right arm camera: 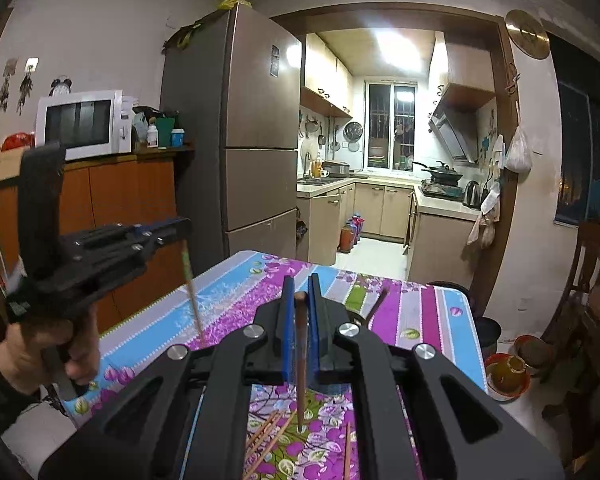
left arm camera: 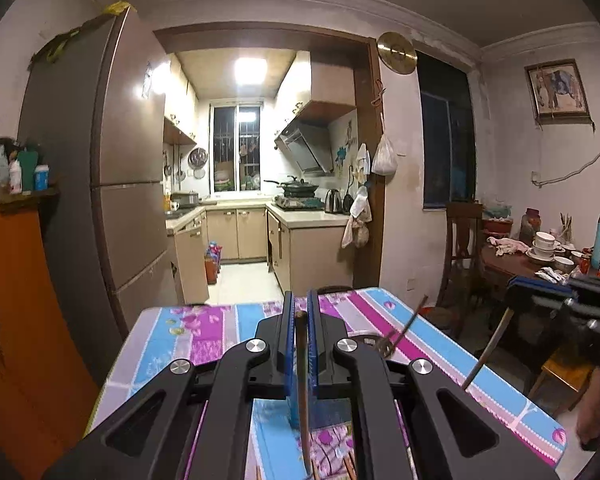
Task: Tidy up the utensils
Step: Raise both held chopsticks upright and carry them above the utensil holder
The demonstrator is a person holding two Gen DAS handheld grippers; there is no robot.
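Note:
My left gripper [left arm camera: 299,300] is shut on a brown chopstick [left arm camera: 302,380] that hangs tip-down over the flowered tablecloth [left arm camera: 220,332]. My right gripper [right arm camera: 301,286] is shut on another brown chopstick [right arm camera: 301,360], also tip-down above the table. The right gripper also shows at the right of the left wrist view [left arm camera: 572,300] with its chopstick [left arm camera: 488,352]. The left gripper shows at the left of the right wrist view [right arm camera: 180,228] with its blurred chopstick [right arm camera: 192,292]. Several loose chopsticks [right arm camera: 268,436] lie on the cloth below the right gripper.
A dark holder with a stick leaning in it [left arm camera: 404,328] stands on the table beyond the grippers; it also shows in the right wrist view [right arm camera: 376,304]. A fridge [right arm camera: 256,128] and orange cabinet [right arm camera: 132,208] stand left. A cluttered dining table [left arm camera: 540,264] and chair [left arm camera: 460,240] stand right.

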